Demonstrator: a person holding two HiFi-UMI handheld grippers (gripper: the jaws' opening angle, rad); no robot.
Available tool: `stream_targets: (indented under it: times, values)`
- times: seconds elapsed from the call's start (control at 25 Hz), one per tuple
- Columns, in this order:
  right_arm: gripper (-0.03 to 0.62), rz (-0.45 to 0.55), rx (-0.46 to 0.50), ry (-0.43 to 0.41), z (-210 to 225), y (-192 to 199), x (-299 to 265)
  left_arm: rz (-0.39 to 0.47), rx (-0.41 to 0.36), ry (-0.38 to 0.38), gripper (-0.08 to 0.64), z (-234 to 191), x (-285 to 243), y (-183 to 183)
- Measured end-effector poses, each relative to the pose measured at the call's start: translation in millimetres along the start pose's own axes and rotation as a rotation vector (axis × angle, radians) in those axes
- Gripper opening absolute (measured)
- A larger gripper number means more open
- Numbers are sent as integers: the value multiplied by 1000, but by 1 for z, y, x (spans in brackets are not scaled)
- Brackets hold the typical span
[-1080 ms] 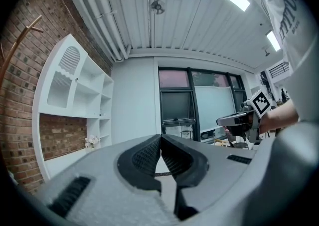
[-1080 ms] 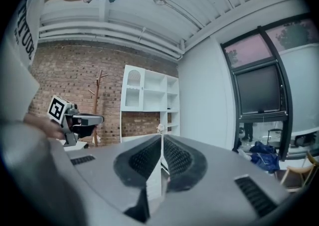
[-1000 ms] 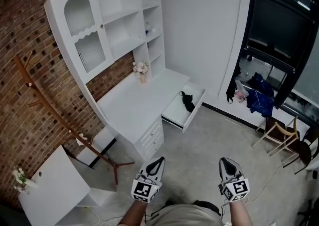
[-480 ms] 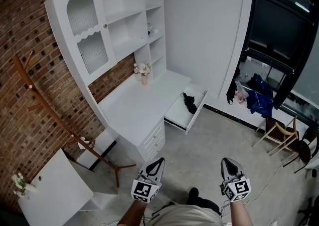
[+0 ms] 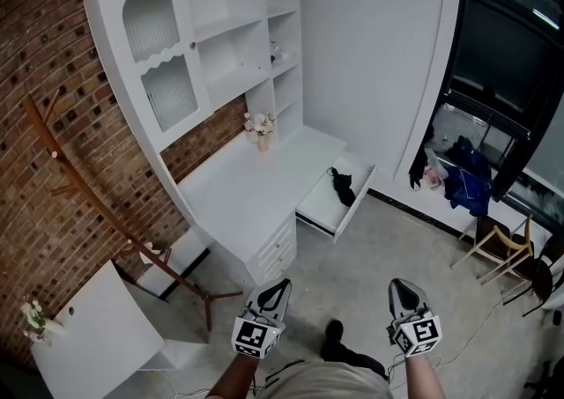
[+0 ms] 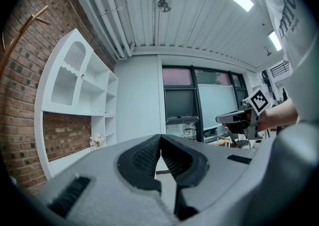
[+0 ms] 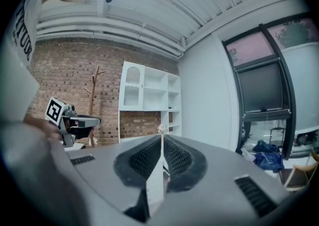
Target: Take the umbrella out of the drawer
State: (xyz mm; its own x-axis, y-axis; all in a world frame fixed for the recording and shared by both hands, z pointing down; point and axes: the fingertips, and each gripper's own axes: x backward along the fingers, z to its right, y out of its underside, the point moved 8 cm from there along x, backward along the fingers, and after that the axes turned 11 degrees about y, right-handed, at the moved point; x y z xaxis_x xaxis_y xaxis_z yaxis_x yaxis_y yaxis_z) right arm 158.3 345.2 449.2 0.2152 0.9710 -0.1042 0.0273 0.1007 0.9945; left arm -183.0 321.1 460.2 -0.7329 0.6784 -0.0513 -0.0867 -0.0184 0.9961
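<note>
Both hands sit low by the person's waist, side by side, with the grippers pointing about level toward the desk. The left gripper (image 5: 281, 284) and the right gripper (image 5: 397, 284) each have their jaws pressed together on nothing. The black umbrella (image 5: 342, 187) lies in the open drawer (image 5: 319, 212) at the right end of the white desk (image 5: 233, 199), well apart from both grippers. A wooden coat rack (image 5: 84, 190) stands to the left against the brick wall (image 5: 44, 62)

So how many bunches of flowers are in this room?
2. One bunch stands on the white desk below the shelves; the other sits on the low white table at bottom left. More may be hidden.
</note>
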Motion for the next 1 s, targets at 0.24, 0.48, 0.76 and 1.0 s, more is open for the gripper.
stream_targets:
  times: [0.24, 0.48, 0.76, 1.0]
  values:
    - [34, 2, -19, -34, 18, 2, -37, 5, 4, -2, 25, -9, -29, -1]
    - [34, 5, -22, -82, 38, 3, -83, 0, -2, -20, 25, -24, -67, -2]
    - [34, -2, -24, -125, 71, -6, -135, -17, 9, -54, 25, -41, -116, -4]
    - [34, -12, -40, -154, 95, -4, -173, -41, 19, -55, 25, -52, -152, -4]
